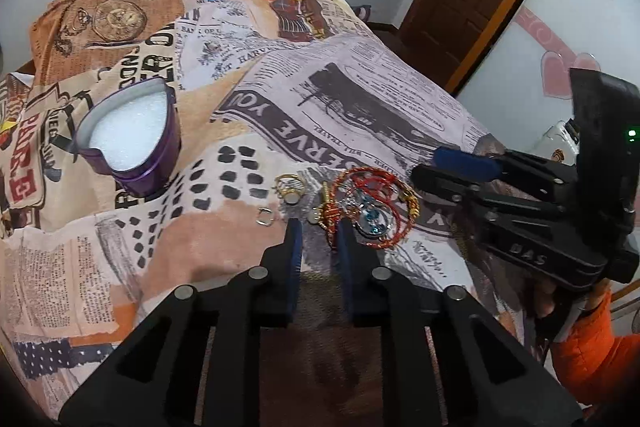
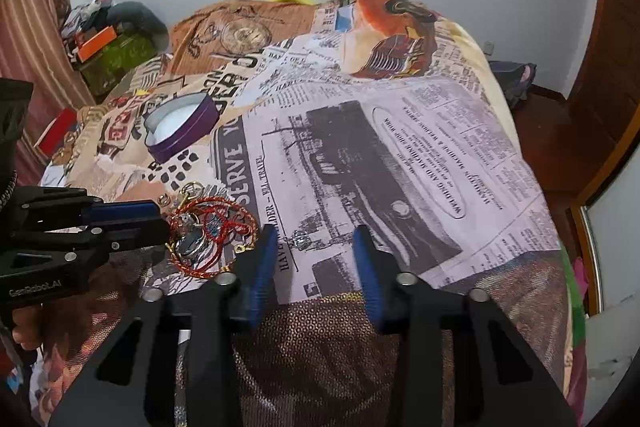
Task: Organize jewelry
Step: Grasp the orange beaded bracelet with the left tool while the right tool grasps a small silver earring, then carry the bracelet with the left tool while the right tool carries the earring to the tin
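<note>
- Red cord, looped and tangled with gold-coloured ends, wound round a silver piece set with blue stones: jewellery tangle (image 1: pixel 368 211) on the near part of the printed bedspread (image 1: pixel 360 99).
- Just left of it, a gold ring (image 1: pixel 289 183) and a small silver ring (image 1: pixel 264 217), both flat on the cloth.
- Farther left, apart from the pile, a purple heart-shaped tin (image 1: pixel 132 143), lidless, with a white foam lining.
- Well right of the tangle, a small silver charm (image 2: pixel 298 238), alone on the grey newsprint panel.
- Left gripper (image 1: pixel 319 227): blue pads drawn close with a narrow gap, tips at the near edge of the tangle; no telling whether anything is pinched.
- Right gripper (image 2: pixel 314 233): parted moderately, straddling the silver charm without touching it, holding nothing.
- Readable on the bedspread: "SERVE", "WILL TRAVEL", "HAVE", "WELDING AND MACHINE WORK".
- Readable on the grippers: "DAS" on the right one, roughly "GenRobo…AI" on the left.
- Orange sleeve (image 1: pixel 592 339) behind the right gripper.
</note>
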The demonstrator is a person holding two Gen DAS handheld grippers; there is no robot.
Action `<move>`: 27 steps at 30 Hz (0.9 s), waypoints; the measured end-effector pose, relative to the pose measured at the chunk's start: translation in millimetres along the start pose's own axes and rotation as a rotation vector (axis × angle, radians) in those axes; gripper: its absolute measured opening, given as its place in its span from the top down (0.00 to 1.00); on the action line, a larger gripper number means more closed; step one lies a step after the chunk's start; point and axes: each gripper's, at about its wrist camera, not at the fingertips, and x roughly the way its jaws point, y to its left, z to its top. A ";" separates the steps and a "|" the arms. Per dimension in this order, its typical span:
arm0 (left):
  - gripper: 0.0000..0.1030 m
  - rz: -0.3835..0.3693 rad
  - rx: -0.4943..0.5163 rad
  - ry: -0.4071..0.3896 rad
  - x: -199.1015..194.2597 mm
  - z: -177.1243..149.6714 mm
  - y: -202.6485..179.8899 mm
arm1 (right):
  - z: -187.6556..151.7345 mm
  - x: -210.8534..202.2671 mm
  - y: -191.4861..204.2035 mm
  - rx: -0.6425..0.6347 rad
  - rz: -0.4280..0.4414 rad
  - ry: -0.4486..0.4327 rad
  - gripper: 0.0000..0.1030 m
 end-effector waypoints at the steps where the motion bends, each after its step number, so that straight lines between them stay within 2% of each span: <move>1: 0.83 -0.012 -0.004 0.004 0.7 0.4 -0.2 | -0.2 2.7 -0.4 0.000 0.004 0.007 0.73; 5: 0.84 -0.039 -0.025 0.015 3.0 1.7 -0.3 | -0.6 9.2 0.1 -0.004 0.014 0.020 0.80; 7: 0.83 -0.039 -0.029 0.019 4.0 2.5 -0.1 | 0.3 11.7 0.7 -0.008 0.018 0.024 0.89; 10: 0.83 -0.040 -0.044 0.027 6.8 4.4 1.3 | -0.2 13.7 3.2 -0.021 0.023 0.024 0.93; 15: 0.84 -0.016 -0.030 0.021 9.6 4.1 -1.5 | -0.4 10.9 2.1 -0.019 0.029 0.014 0.96; 17: 0.91 0.013 -0.009 0.012 9.2 3.0 -4.7 | -0.6 6.8 1.3 -0.014 0.033 0.006 0.96; 21: 0.93 0.044 0.030 -0.008 4.7 0.9 -10.7 | -3.0 -2.9 5.0 -0.025 0.032 -0.004 0.96; 27: 0.93 0.093 0.084 -0.091 -17.2 2.7 -21.1 | -6.2 -17.6 9.6 -0.047 0.034 -0.012 0.96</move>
